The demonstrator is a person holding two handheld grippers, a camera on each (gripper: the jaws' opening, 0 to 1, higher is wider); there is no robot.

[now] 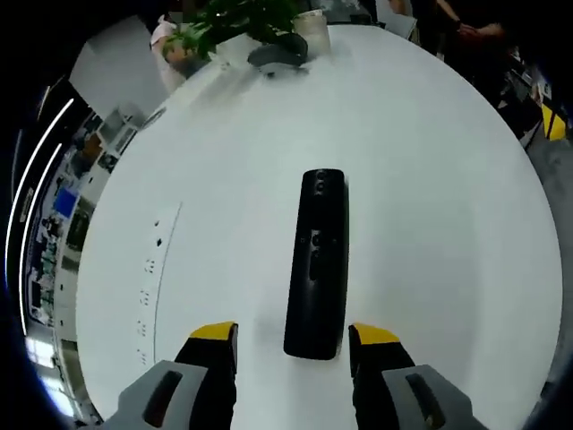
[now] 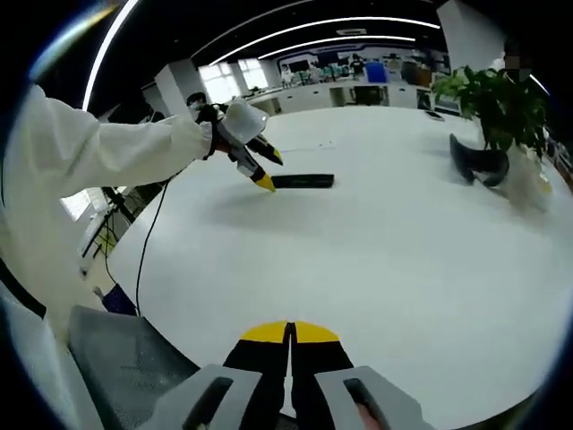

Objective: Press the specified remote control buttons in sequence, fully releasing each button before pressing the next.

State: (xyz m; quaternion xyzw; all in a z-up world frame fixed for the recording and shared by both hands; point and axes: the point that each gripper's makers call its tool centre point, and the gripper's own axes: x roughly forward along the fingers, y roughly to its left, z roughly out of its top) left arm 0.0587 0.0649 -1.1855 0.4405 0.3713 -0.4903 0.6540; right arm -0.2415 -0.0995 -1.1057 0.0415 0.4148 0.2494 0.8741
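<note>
A pot (image 1: pixel 313 27) holds a leafy plant (image 1: pixel 237 18). The long black remote (image 1: pixel 318 264) lies flat on the white counter (image 1: pixel 430 179) between the wide left gripper (image 1: pixel 294 339); the right gripper (image 2: pixel 289 333) is closed, empty.

— Non-task items on white table (image 1: pixel 430 179)?
— Potted plant (image 1: pixel 242 18) at far edge; pale cup (image 1: pixel 312 27) just beside; dark curved object (image 1: pixel 277 58) in front, touching neither.
— Table surface itself?
— Row of small markings (image 1: pixel 148 296) near one edge.
— Beyond table?
— Office desks (image 2: pixel 340 90), ceiling light strips (image 2: pixel 340 27), grey chair (image 2: pixel 125 358) at near edge.
</note>
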